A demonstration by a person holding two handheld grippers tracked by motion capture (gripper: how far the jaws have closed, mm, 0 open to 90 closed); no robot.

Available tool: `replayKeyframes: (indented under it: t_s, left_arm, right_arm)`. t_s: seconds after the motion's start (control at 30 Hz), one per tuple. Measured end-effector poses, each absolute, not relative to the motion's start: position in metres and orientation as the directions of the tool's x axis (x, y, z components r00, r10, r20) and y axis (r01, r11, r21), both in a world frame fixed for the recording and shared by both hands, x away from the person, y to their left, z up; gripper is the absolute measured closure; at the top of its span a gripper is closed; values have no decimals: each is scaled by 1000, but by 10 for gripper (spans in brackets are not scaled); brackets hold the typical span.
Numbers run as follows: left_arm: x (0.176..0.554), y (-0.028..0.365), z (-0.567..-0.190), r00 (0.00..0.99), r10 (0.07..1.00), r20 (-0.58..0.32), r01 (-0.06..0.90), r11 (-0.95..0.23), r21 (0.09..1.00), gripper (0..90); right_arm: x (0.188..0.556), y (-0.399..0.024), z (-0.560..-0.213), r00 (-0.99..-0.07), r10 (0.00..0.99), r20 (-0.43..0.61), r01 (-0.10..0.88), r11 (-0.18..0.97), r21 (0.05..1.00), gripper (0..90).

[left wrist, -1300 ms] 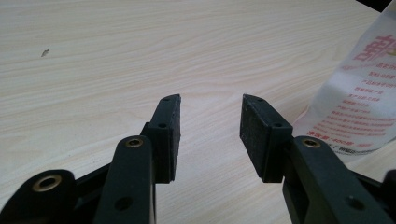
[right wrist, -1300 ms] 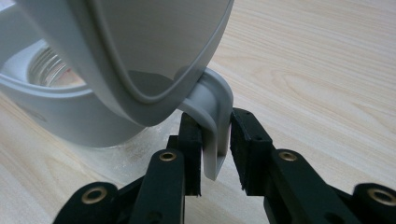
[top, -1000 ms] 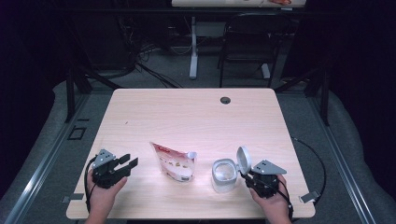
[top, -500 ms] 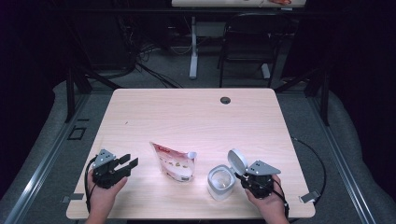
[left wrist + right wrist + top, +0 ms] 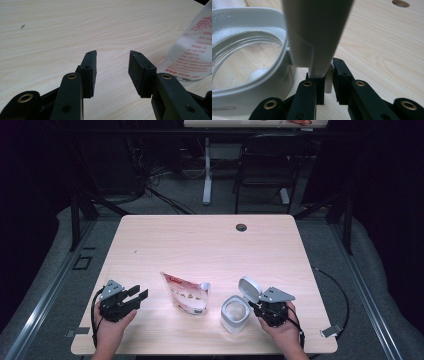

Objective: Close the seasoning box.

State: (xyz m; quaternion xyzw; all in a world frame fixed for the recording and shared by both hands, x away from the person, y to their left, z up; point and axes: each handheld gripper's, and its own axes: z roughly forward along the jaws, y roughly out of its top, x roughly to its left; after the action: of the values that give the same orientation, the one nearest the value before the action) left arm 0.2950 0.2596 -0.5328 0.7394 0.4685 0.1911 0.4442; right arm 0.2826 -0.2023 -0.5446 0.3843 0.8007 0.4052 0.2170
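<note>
My right claw point(image 5: 328, 86) has just been closing and now pinches the hinge end of the jar's flipped-up lid point(image 5: 317, 32), I judge to steady the container; the jar point(image 5: 235, 314) sits just to that claw's left on the table point(image 5: 210, 245), mouth open, ready to be filled; the pouch point(image 5: 186, 292) stands beyond it, between both claws, spout toward the jar; my left claw point(image 5: 112, 71) hovers released, nothing between its jaws, the pouch just off its right jaw.
</note>
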Motion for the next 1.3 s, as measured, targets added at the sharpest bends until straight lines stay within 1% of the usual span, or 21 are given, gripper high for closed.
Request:
replayKeyframes:
  t_s: [0.23,0.37,0.47,0.6,0.83,0.93,1.07,1.3]
  left_arm:
    - [295,260,-533,488,862,-135,523,-165,836,587]
    - [295,259,-534,486,864,-135,522,-162,837,586]
    - [295,259,-534,485,864,-135,524,-163,836,585]
    - [295,259,-534,486,863,-136,523,-163,837,585]
    - [295,261,-533,487,863,-132,522,-167,836,584]
    - [295,260,-533,486,863,-135,521,-162,838,584]
    - [295,260,-533,486,863,-135,518,-161,840,584]
    - [295,260,-533,484,864,-135,519,-160,839,584]
  right_arm:
    - [289,-201,-545,-614,789,-22,440,365,821,799]
    - [291,-202,-546,-616,788,4,447,345,825,791]
    - [290,-203,-547,-614,788,39,454,312,834,759]
    - [287,-205,-546,-607,793,60,466,294,834,722]
    - [277,-212,-543,-598,799,56,464,289,837,705]
    - [275,-215,-541,-592,804,62,468,280,838,721]
    - [273,-218,-540,-586,807,65,471,274,839,788]
    - [275,-216,-540,-591,805,63,468,278,839,851]
